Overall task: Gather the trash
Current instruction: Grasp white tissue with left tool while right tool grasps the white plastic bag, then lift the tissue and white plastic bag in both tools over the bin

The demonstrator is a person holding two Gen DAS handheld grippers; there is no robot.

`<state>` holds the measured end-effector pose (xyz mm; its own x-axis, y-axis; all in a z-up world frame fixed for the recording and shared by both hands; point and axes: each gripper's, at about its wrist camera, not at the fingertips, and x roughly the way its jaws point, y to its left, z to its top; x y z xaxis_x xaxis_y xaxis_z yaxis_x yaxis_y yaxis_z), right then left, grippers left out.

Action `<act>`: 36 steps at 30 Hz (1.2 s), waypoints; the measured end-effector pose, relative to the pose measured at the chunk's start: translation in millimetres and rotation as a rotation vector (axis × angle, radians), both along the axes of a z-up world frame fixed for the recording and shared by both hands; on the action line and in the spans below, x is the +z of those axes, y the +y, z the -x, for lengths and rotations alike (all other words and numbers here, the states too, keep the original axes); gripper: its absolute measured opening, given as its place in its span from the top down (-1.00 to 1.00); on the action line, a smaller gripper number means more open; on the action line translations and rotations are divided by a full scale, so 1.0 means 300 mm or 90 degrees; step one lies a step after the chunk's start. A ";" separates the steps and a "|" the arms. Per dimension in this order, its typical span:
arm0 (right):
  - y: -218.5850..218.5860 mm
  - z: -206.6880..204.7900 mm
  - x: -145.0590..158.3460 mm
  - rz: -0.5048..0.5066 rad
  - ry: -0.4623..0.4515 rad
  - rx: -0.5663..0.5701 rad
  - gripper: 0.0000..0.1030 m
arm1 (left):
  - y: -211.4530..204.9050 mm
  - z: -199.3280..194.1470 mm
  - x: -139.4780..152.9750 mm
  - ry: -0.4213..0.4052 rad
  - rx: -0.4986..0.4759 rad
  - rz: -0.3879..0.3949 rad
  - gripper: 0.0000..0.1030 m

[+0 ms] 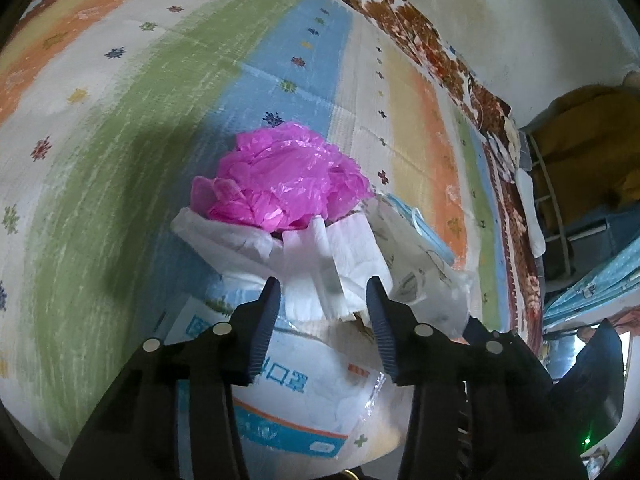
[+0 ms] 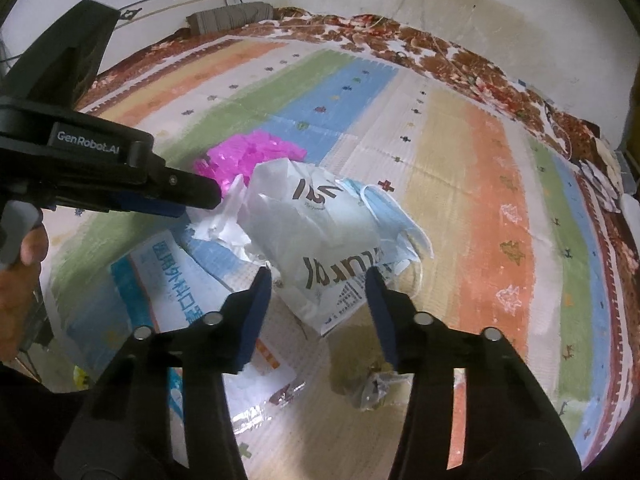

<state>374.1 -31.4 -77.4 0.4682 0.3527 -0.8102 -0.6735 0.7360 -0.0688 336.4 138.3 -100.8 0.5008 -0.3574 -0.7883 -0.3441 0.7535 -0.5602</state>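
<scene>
A heap of trash lies on a striped mat (image 2: 480, 200): a crumpled pink plastic bag (image 1: 288, 176), white tissue (image 1: 320, 256), a white printed plastic bag (image 2: 320, 232), a blue face mask (image 2: 388, 208) and a blue-and-white mask package (image 1: 304, 400). My left gripper (image 1: 323, 284) stands open just over the package, with the tissue's lower edge between its fingers. My right gripper (image 2: 318, 278) is open around the near end of the white printed bag, and its pads do not press it. In the right wrist view the left gripper (image 2: 212, 198) reaches in from the left.
A small clear wrapper (image 2: 376, 392) lies on the mat near the right gripper. A brown floral blanket (image 2: 440, 48) borders the mat along the wall. A grey roll (image 2: 232, 16) sits at the back. A metal rack (image 1: 556, 208) stands at the right. A person's hand (image 2: 24, 248) holds the left gripper.
</scene>
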 end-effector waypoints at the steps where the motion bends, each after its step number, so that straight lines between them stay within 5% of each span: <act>1: 0.005 -0.003 -0.006 0.003 0.000 0.000 0.32 | -0.003 -0.009 -0.004 -0.002 -0.006 0.001 0.27; 4: 0.019 -0.004 -0.020 0.011 -0.011 0.009 0.69 | -0.015 -0.031 -0.022 0.014 -0.014 -0.015 0.44; 6: 0.019 -0.010 -0.028 0.007 0.003 0.010 0.86 | -0.021 -0.036 -0.035 0.021 -0.019 -0.015 0.75; 8: 0.019 -0.013 -0.028 0.010 0.002 0.008 0.91 | -0.032 -0.038 -0.044 0.030 -0.027 -0.024 0.93; 36: -0.111 0.074 0.198 -0.085 0.027 -0.049 0.95 | -0.055 0.130 0.283 -0.061 -0.035 -0.046 0.95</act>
<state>351.7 -64.9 -17.9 0.4644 0.4233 -0.7779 -0.6150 0.7862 0.0606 297.4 121.9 -15.8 0.5568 -0.3300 -0.7623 -0.2488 0.8093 -0.5321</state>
